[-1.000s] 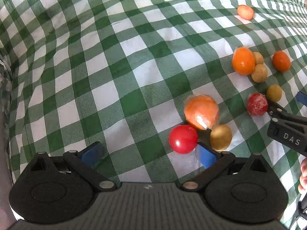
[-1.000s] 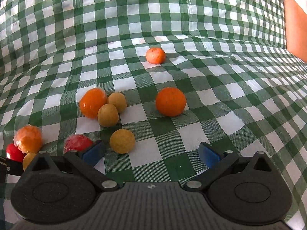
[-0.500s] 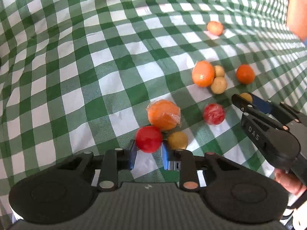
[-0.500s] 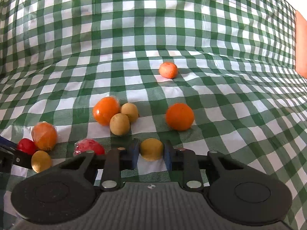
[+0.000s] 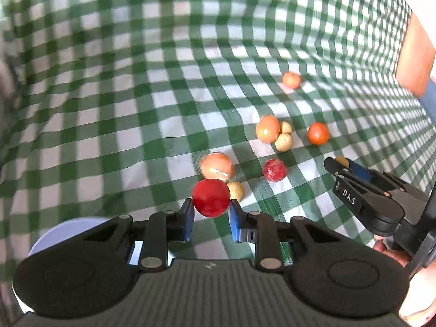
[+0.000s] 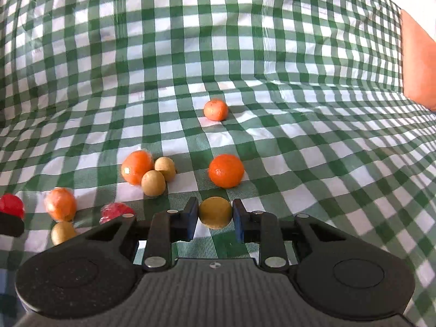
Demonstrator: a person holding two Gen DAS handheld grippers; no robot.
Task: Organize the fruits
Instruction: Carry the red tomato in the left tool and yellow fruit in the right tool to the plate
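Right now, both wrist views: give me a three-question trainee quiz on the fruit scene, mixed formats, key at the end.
1. True or false: the left gripper is shut on the smooth red fruit.
2. Multiple choice: what does the right gripper hold? A) an orange B) a tan fruit C) a wrapped red fruit
3. Fill in: the checked cloth is white and ____.

Key:
1. True; both blue pads press its sides.
2. B; the tan fruit sits between the pads, while the nearest orange lies on the cloth behind.
3. green
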